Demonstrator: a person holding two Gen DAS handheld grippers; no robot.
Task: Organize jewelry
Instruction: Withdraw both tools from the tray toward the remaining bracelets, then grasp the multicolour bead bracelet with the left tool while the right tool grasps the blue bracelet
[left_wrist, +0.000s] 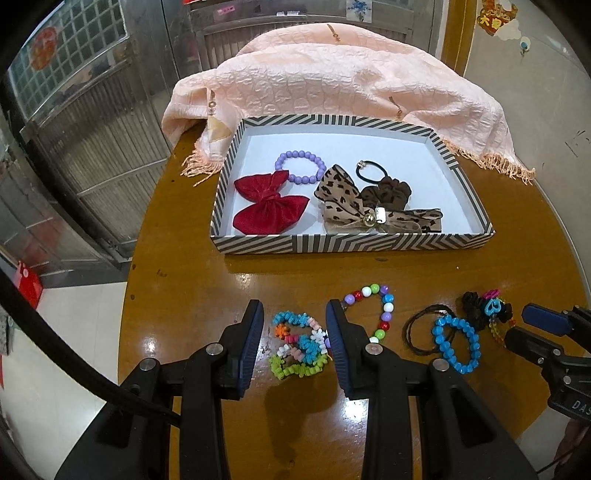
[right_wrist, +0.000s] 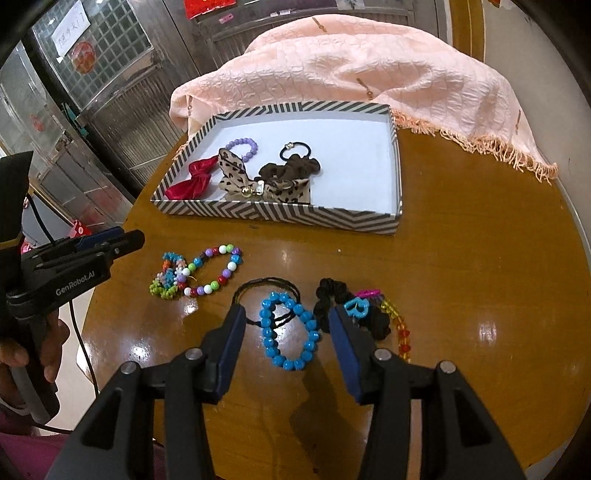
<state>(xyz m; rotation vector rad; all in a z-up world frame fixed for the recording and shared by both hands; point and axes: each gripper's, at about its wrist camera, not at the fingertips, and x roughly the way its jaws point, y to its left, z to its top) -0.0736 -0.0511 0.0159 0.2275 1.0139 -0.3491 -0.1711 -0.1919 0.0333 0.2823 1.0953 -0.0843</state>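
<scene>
Black fingers with blue pads fill the lower part of both views. In the left wrist view, the left gripper (left_wrist: 295, 345) is seen with its fingers apart above a small tangled bead bracelet (left_wrist: 300, 345) of cyan, green, pink and white, which lies on the brown surface (left_wrist: 192, 295) between the pads; no contact can be made out. Just right of it a multicolour round-bead bracelet (left_wrist: 373, 314) is laid, partly hidden behind the right-hand finger. Further right, thin dark hair ties (left_wrist: 419, 334) are overlapped by a blue bead bracelet (left_wrist: 458, 345), and a black scrunchie with coloured charms (left_wrist: 487, 308) sits at the lower right edge, beside the other gripper's tips.

In the right wrist view, the right gripper (right_wrist: 286, 334) is held with its fingers apart on either side of the blue bead bracelet, nothing being clamped. A hand (right_wrist: 22, 354) is seen at the lower left of that frame.

Higher in the frame, a striped tray (left_wrist: 354, 243) holds a red bow (left_wrist: 269, 208), a purple bead bracelet (left_wrist: 300, 166), a leopard-print bow (left_wrist: 354, 206), a brown scrunchie (left_wrist: 391, 190) and a black hair tie (left_wrist: 371, 171). Behind the tray a peach fringed cloth (left_wrist: 332, 77) is draped.
</scene>
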